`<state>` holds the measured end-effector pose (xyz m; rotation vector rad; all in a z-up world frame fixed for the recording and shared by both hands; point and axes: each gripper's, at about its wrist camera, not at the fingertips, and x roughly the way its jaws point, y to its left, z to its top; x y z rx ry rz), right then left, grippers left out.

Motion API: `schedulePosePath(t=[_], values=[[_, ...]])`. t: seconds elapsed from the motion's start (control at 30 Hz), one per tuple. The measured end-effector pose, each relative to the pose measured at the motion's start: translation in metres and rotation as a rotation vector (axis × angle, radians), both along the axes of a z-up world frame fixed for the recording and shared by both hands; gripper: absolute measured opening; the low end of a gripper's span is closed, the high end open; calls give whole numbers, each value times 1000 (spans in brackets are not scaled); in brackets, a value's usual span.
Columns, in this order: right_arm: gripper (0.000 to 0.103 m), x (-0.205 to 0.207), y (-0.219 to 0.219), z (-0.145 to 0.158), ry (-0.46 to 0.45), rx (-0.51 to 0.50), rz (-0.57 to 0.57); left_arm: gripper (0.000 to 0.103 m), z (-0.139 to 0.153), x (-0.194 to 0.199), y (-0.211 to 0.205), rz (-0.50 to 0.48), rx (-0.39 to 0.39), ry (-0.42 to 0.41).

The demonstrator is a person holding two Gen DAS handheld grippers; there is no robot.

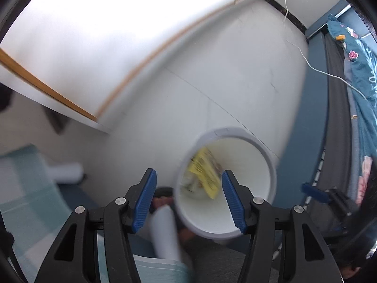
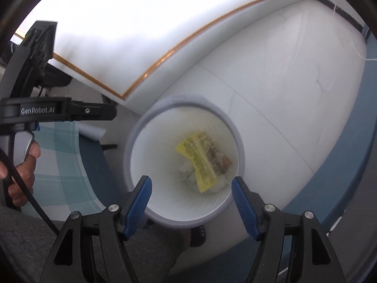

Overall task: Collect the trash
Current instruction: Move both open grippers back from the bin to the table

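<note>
A white round trash bin (image 1: 235, 132) (image 2: 188, 101) stands on the pale floor, seen from above in both wrist views. Inside it lie a yellow printed wrapper (image 1: 205, 173) (image 2: 200, 158) and crumpled white paper (image 2: 188, 174). My left gripper (image 1: 188, 172) hangs over the bin's left rim, open, with nothing between its blue pads. My right gripper (image 2: 191, 178) is above the bin's near rim, open and empty too. The right wrist view also shows the left gripper's black body (image 2: 59, 113) at the left, held by a hand (image 2: 23, 165).
A bed with blue floral bedding (image 1: 358, 47) runs along the right, and a white cable (image 1: 306, 59) trails across the floor to it. A teal checked cloth (image 2: 59, 153) and a white roll (image 1: 68, 169) lie left of the bin. A grey trouser leg (image 2: 141, 247) is close below.
</note>
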<state>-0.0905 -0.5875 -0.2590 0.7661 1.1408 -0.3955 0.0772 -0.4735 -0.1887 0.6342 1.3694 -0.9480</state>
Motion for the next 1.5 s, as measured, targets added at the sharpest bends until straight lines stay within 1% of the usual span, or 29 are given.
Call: schedulePosePath(t=[0.03,0.13,0.23,0.27,0.3,0.47,0.53,0.6,0.67,0.77,0.87,0.93,1.07,1.17,1.2,1.27,1.33,1.5], values=[[71,-2,-1,9,-19,-13,-8,53,14,-1,5,9,-30,-29],[73,-8,-5,34,-67,-61,-27,53,43,0,18,41,-81,-99],[73,-13,-6,57,-110,-107,-39,58,77,0,35,84,-131,-212],[73,-15,-6,67,-129,-121,-41,62,86,0,40,102,-148,-231],[73,-17,-6,73,-142,-132,-43,64,96,1,46,124,-171,-248],[76,-22,1,120,-229,-214,-36,65,134,2,80,229,-249,-329],[77,-22,8,136,-259,-241,-24,69,147,3,97,274,-283,-362],[77,-20,17,152,-292,-261,-9,79,159,6,114,314,-305,-391],[77,-17,25,169,-332,-278,11,81,172,5,129,359,-331,-430],[77,-12,42,192,-391,-311,39,81,183,5,153,409,-363,-484],[77,-5,61,214,-440,-351,81,86,193,4,174,477,-378,-539],[78,-2,73,227,-472,-376,108,86,202,5,191,520,-399,-559],[83,4,102,255,-550,-413,162,86,218,5,224,603,-432,-600],[84,9,123,269,-593,-411,204,88,225,2,247,648,-443,-637],[84,12,132,272,-604,-410,221,91,226,3,254,664,-445,-648],[84,20,153,278,-621,-412,263,93,229,6,272,701,-453,-663],[85,27,175,284,-633,-414,312,93,236,3,291,748,-460,-675],[90,40,222,300,-678,-410,411,94,235,5,342,852,-462,-696]])
